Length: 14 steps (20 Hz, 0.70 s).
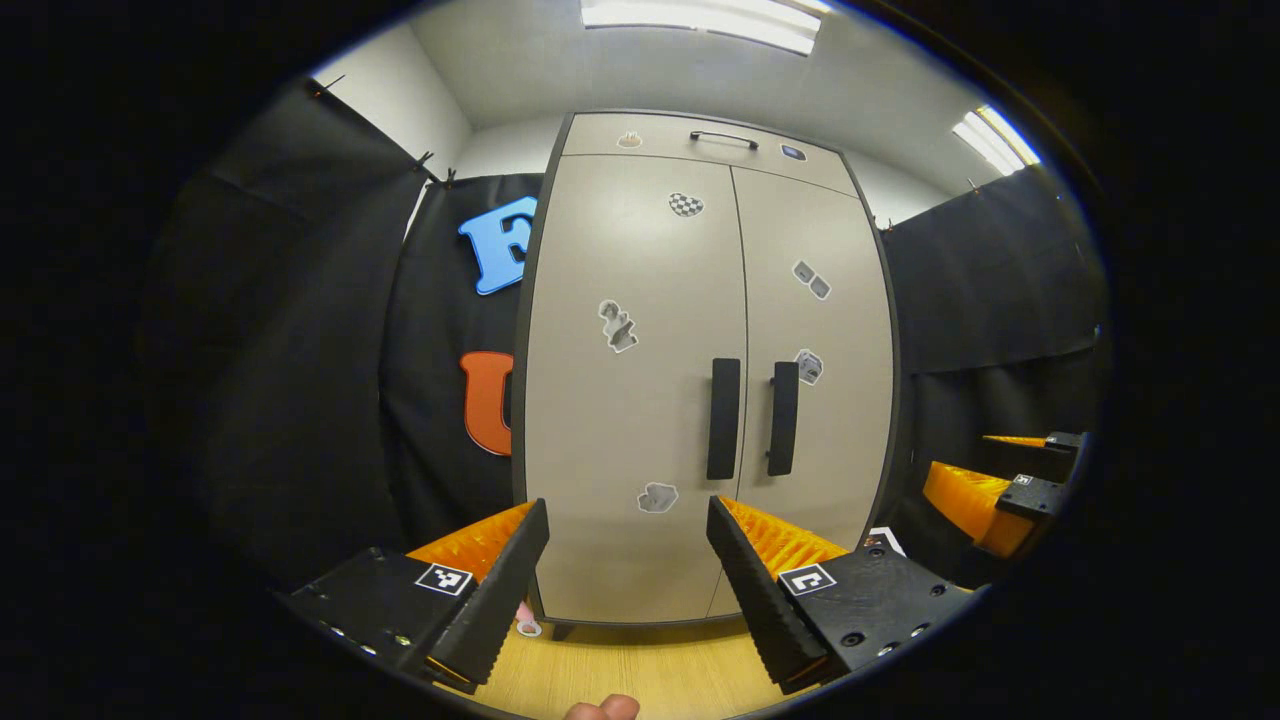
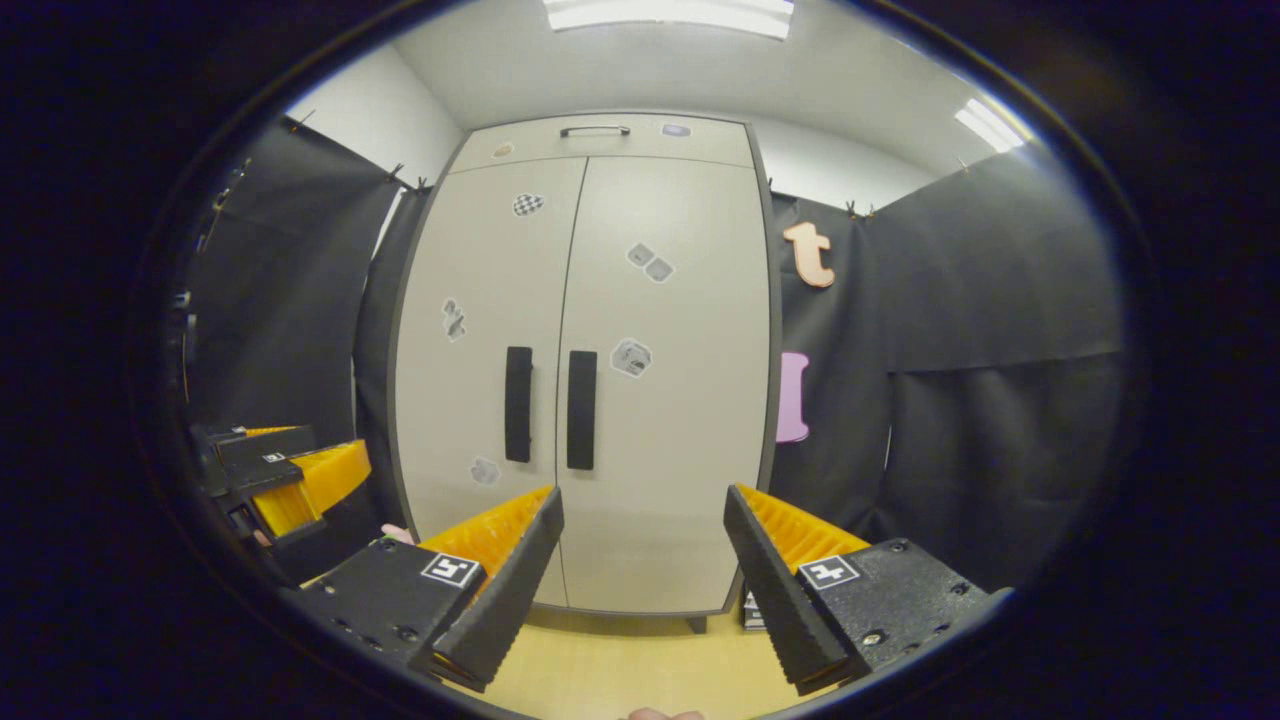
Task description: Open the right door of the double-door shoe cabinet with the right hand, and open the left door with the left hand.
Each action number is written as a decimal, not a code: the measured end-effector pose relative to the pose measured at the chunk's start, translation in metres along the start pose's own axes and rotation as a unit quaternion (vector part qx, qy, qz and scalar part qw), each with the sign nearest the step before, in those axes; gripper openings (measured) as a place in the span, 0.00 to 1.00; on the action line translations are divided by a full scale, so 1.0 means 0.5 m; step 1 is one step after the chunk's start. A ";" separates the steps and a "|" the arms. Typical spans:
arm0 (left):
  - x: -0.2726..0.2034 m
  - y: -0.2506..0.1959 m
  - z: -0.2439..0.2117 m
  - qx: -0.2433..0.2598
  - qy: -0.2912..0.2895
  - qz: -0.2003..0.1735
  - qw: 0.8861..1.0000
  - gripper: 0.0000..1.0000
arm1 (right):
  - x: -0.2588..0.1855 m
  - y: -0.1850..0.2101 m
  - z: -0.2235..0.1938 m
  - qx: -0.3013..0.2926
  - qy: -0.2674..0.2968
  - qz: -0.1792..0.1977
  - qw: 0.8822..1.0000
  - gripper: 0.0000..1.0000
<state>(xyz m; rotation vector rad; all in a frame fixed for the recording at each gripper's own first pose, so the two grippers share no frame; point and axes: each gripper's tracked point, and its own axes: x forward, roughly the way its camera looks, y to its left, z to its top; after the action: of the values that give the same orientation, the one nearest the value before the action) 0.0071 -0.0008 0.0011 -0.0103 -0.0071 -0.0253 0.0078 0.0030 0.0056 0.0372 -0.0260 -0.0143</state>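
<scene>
Shoe cabinet (image 1: 640,400): tall, beige, dark edging, stands on wood floor (image 1: 640,670) against the far booth wall; both views face its front.
Doors: 2, both flush w/ the frame. Left door (image 1: 630,300), right door (image 1: 815,330), thin seam between.
Top panel (image 1: 700,140): above doors, small dark bar handle.
Handles: 2 dark vertical bars either side of the seam, left handle (image 1: 723,418), right handle (image 1: 783,418); nothing touching either.
Stickers: several small ones scattered on both doors.
Left gripper (image 1: 628,520): fingers spread wide, holding nothing, near side, well short of cabinet, lined up w/ lower left door.
Right gripper (image 2: 644,510): fingers spread wide, holding nothing, near side, apart from cabinet, lined up w/ lower right door; also seen far right in left gripper view (image 1: 1000,490).
</scene>
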 end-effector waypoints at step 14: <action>0.007 0.005 -0.001 0.006 0.001 0.000 1.000 0.95 | 0.014 0.000 -0.014 0.008 0.008 -0.004 1.000 1.00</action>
<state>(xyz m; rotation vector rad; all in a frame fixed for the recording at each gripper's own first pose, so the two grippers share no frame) 0.0106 0.0015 0.0006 0.0009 -0.0044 -0.0247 0.0148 0.0032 -0.0011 0.0539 -0.0105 -0.0218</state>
